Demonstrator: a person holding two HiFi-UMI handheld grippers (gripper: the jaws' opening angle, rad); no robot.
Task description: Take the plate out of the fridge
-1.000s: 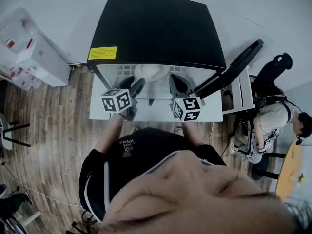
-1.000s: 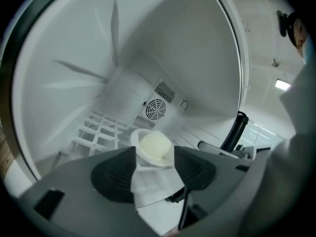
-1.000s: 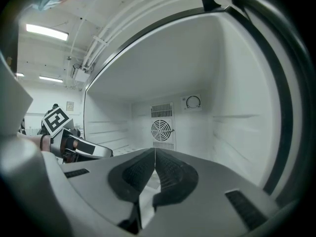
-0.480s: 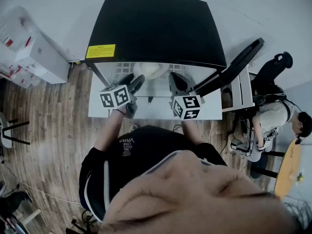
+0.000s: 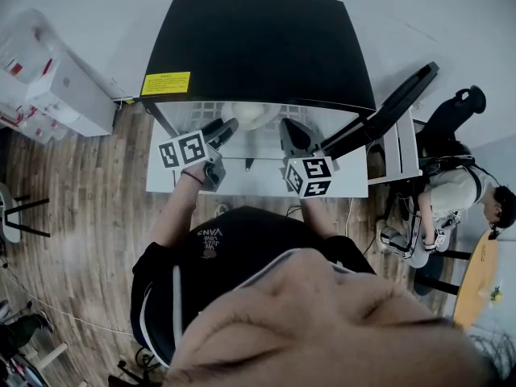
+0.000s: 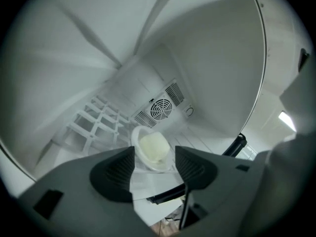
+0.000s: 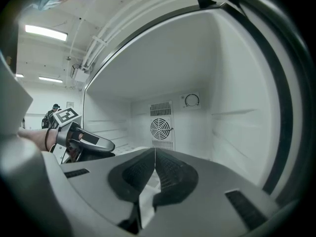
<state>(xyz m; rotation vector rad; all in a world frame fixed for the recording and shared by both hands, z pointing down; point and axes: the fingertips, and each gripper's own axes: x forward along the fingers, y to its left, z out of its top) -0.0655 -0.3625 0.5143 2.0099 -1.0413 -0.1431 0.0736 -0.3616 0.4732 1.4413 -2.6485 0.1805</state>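
Note:
A white plate (image 6: 153,149) holding something pale cream lies on the floor of the open fridge (image 5: 258,47), and also shows as the plate (image 5: 251,116) in the head view. My left gripper (image 6: 154,166) reaches into the fridge mouth and points at the plate. Its jaws have just been opening and stand wide, with the plate seen in the gap just ahead and neither pad pressing on it. My right gripper (image 7: 154,169) hovers at the fridge opening to the right, shut with nothing between its pads. The left gripper (image 7: 84,141) shows at the left of the right gripper view.
The fridge door (image 5: 387,111) hangs open to the right. A fan grille (image 6: 161,108) and a dial (image 7: 191,100) sit on the back wall, and a wire rack (image 6: 98,125) lies left of the plate. A person (image 5: 451,192) sits at the right; white boxes (image 5: 56,95) stand at the left.
The left gripper has rolled about its own line, so its marker cube sits further left in the head view. The right gripper has kept still.

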